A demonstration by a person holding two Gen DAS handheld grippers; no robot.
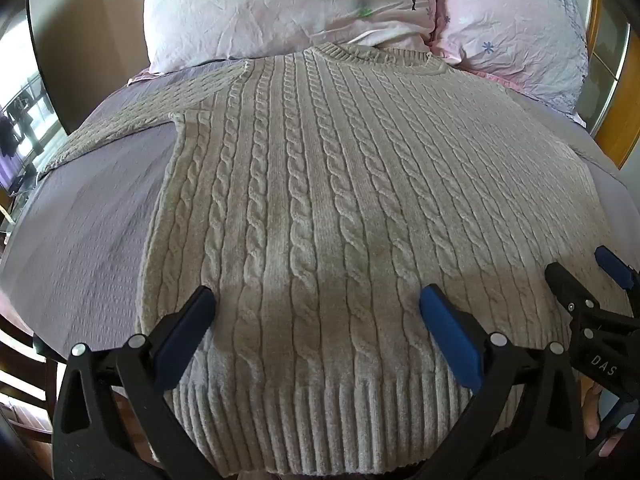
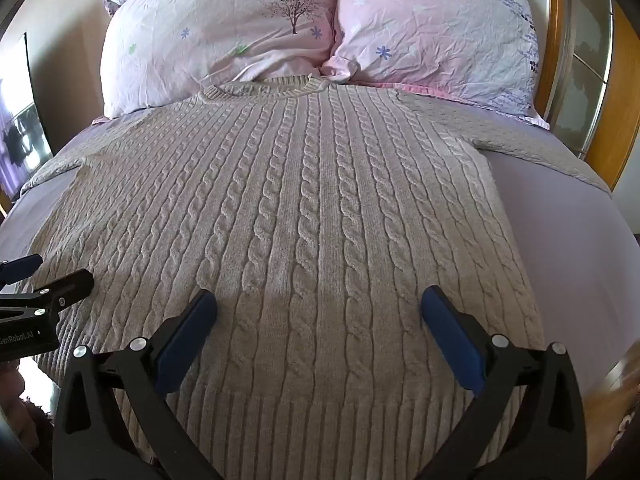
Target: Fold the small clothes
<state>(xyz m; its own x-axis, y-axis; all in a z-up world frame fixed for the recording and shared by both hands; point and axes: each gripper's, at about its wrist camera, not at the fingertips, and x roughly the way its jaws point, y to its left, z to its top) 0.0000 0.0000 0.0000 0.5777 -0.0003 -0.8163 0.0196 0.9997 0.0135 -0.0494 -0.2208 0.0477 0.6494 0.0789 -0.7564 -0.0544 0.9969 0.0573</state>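
Note:
A beige cable-knit sweater (image 1: 320, 200) lies flat on the bed, collar toward the pillows, ribbed hem nearest me, sleeves spread to both sides. It also fills the right wrist view (image 2: 300, 220). My left gripper (image 1: 318, 300) is open and empty, hovering over the hem's left half. My right gripper (image 2: 320, 300) is open and empty over the hem's right half. In the left wrist view the right gripper (image 1: 584, 272) shows at the right edge. In the right wrist view the left gripper (image 2: 44, 268) shows at the left edge.
The sweater rests on a lilac bedsheet (image 1: 88, 220), which also shows in the right wrist view (image 2: 568, 240). Two pink floral pillows (image 2: 224, 36) lie at the head of the bed. A wooden headboard (image 2: 624, 100) stands at the right. A window (image 1: 16, 136) is on the left.

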